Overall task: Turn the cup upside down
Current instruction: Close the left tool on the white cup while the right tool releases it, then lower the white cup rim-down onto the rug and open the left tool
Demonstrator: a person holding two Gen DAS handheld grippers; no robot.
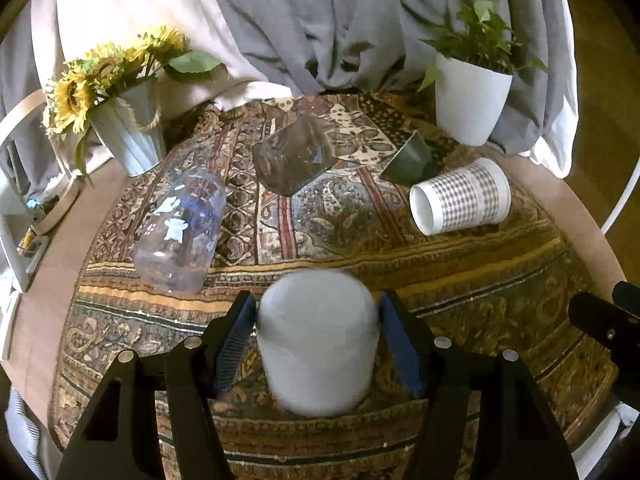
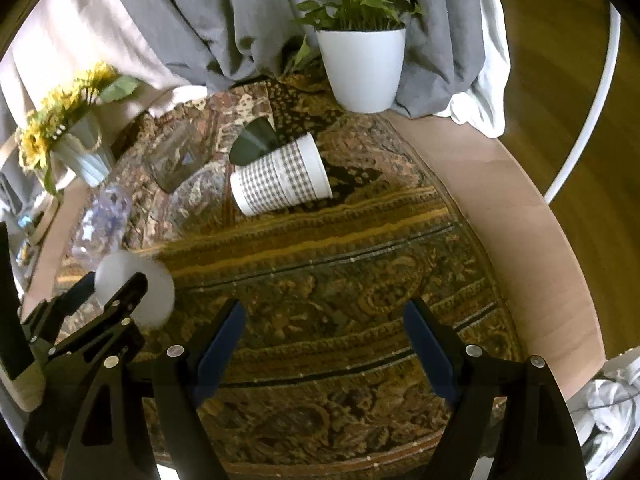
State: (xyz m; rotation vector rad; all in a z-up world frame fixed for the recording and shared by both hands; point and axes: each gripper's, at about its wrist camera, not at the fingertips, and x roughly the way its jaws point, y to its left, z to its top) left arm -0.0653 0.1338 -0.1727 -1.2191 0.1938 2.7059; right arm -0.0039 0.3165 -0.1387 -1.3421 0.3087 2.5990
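Note:
A frosted white cup [image 1: 318, 340] sits between the blue pads of my left gripper [image 1: 318, 312], closed base facing the camera, blurred. The jaws press its sides, so the gripper is shut on it, above the patterned cloth. It also shows in the right wrist view [image 2: 134, 288] at the left, held by the left gripper [image 2: 108, 292]. My right gripper [image 2: 324, 320] is open and empty over the cloth near the front. A checked paper cup [image 1: 460, 196] [image 2: 282, 176], a dark green cup [image 1: 408, 160] [image 2: 252, 142], a clear glass [image 1: 294, 158] [image 2: 174, 158] and a clear plastic cup [image 1: 182, 224] [image 2: 102, 220] lie on their sides.
A patterned cloth [image 1: 460, 280] [image 2: 340, 260] covers the round wooden table [image 2: 500, 208]. A sunflower bucket [image 1: 128, 132] [image 2: 76, 152] stands back left, a potted plant in a white pot [image 1: 470, 100] [image 2: 362, 68] back right. Grey drapes [image 1: 320, 20] hang behind.

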